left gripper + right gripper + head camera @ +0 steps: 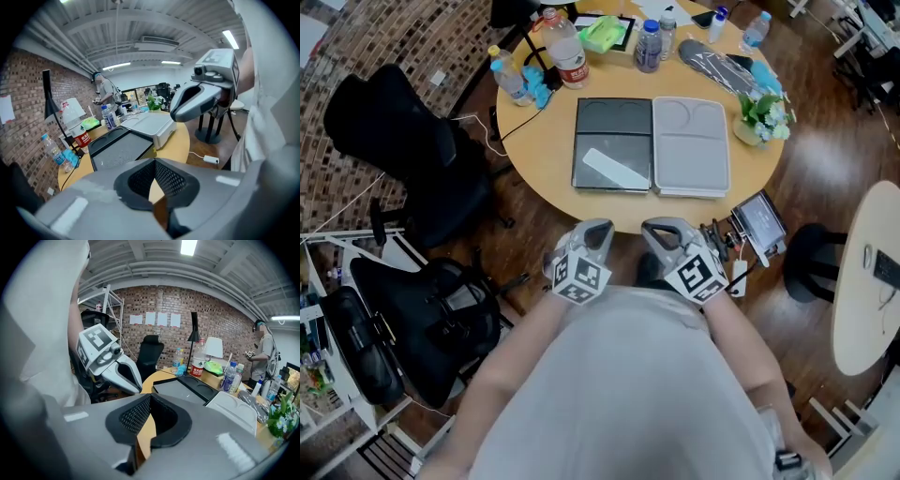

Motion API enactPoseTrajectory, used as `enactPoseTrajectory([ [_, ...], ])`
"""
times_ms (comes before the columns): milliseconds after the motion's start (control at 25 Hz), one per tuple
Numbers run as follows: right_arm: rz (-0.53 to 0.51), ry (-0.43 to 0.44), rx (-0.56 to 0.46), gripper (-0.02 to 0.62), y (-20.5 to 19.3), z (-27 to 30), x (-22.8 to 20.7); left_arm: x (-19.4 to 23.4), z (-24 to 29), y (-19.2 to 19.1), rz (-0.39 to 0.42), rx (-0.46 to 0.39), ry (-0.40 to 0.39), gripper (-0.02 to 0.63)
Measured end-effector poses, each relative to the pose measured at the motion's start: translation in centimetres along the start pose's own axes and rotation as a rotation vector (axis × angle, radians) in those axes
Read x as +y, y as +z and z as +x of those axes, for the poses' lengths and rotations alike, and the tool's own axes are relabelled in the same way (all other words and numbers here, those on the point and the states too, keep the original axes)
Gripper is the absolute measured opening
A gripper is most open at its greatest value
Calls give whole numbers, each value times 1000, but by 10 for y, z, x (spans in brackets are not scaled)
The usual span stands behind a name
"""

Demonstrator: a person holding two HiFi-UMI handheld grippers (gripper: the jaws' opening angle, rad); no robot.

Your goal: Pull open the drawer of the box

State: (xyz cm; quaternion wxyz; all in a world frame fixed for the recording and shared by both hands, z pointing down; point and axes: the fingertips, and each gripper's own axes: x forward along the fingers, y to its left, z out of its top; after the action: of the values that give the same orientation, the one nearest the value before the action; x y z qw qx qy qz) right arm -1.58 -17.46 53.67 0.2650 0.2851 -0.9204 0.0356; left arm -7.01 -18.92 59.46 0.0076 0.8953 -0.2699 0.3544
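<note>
Nothing is done yet: the left gripper (598, 230) and right gripper (662, 230), both pressed together and empty, hover at the near edge of the round table (546, 150), apart from the dark box (613, 141) and pale grey box (691, 147) lying side by side mid-table, with no drawer seen pulled out.

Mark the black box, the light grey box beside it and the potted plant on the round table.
black box (614, 139): head view, on its flat lid.
light grey box (691, 150): head view, middle of its lid.
potted plant (763, 111): head view, on its leaves.
</note>
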Motion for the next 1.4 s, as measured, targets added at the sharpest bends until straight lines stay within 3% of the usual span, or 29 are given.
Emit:
enactPoseTrajectory([
  [120,-1,-2,7,3,-4,4,0,1,17,-9,64,34,32,5],
  [480,-23,33,18,3,-19,16,9,7,33,-34,132,126,64,5],
  [720,24,37,21,3,-29,20,7,17,40,-41,166,165,90,5],
  [800,48,26,24,3,-29,21,3,23,45,-40,212,180,118,5],
  [1000,99,-10,35,3,-31,23,-1,33,60,-38,428,233,187,48],
  [1120,99,-15,27,3,-28,20,-2,37,72,-37,486,268,212,95],
  [1400,150,-60,8,3,-28,-4,-6,46,89,-41,603,340,252,95],
])
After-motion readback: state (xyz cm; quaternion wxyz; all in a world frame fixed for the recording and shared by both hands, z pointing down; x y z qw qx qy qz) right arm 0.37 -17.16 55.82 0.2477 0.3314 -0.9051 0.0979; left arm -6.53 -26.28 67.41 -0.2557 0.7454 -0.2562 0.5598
